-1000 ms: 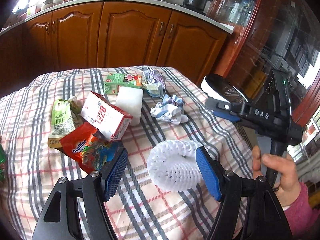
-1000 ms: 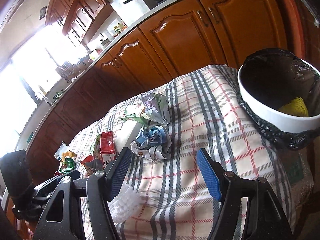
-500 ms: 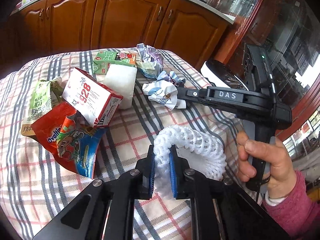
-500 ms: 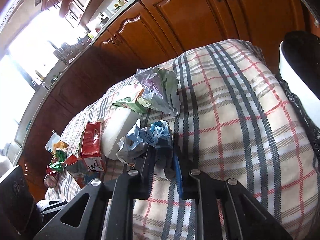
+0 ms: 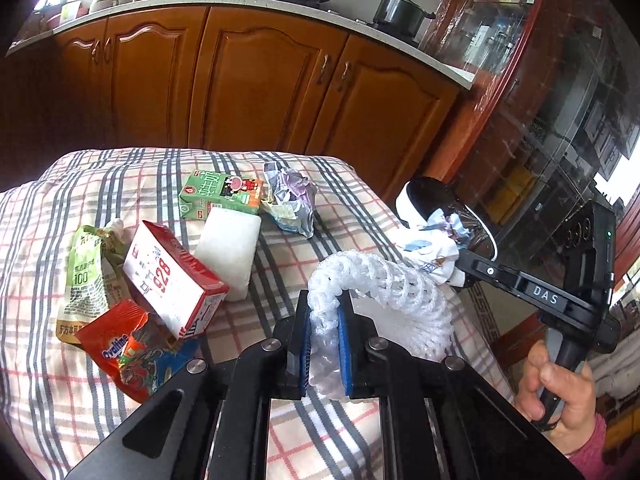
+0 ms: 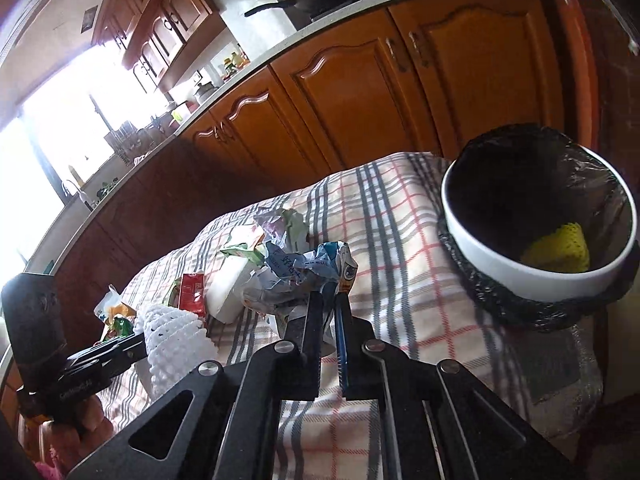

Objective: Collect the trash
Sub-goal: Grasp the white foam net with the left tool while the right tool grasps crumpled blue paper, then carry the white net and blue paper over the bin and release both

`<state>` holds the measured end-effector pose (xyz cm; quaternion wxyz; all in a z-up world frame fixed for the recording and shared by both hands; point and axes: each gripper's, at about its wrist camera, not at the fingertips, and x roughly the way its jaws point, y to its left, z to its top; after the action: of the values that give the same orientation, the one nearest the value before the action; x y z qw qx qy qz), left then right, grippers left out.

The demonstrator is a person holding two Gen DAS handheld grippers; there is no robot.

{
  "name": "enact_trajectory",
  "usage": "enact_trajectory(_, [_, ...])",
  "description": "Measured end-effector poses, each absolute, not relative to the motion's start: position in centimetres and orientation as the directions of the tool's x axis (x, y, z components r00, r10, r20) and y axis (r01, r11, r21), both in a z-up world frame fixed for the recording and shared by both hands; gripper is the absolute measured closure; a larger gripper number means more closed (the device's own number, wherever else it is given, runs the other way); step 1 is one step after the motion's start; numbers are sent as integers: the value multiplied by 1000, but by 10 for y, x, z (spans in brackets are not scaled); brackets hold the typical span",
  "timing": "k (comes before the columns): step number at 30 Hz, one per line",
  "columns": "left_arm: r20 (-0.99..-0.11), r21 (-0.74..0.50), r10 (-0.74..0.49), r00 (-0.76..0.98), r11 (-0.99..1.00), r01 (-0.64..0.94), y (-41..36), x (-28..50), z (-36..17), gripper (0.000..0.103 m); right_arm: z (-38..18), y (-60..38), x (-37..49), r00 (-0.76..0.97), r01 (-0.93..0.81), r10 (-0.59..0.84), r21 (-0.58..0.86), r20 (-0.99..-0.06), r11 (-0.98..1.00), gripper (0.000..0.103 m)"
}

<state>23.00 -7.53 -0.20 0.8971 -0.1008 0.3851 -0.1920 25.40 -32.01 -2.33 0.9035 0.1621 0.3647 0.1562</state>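
Left wrist: two cartons (image 5: 172,280), one foam net (image 5: 384,304)

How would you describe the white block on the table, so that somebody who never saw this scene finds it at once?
Start at the table with the checked cloth, below the wooden kitchen cabinets. Among the trash there, look between the green drink carton and the red and white carton. The white block lies flat beside them; it alone is plain white, smooth and without print.
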Motion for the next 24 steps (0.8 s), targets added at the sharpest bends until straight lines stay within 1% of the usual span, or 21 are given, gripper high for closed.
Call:
enact_trajectory(13, [-643, -301, -456, 615, 889, 344, -134, 269, 12, 93, 1, -385, 230, 773, -66, 293, 387, -563, 920, 98])
enact_trajectory(24, [-644, -265, -464, 609, 881, 391, -185, 310, 17, 93, 5, -427, 225, 804, 15, 212, 376, -556, 927, 98])
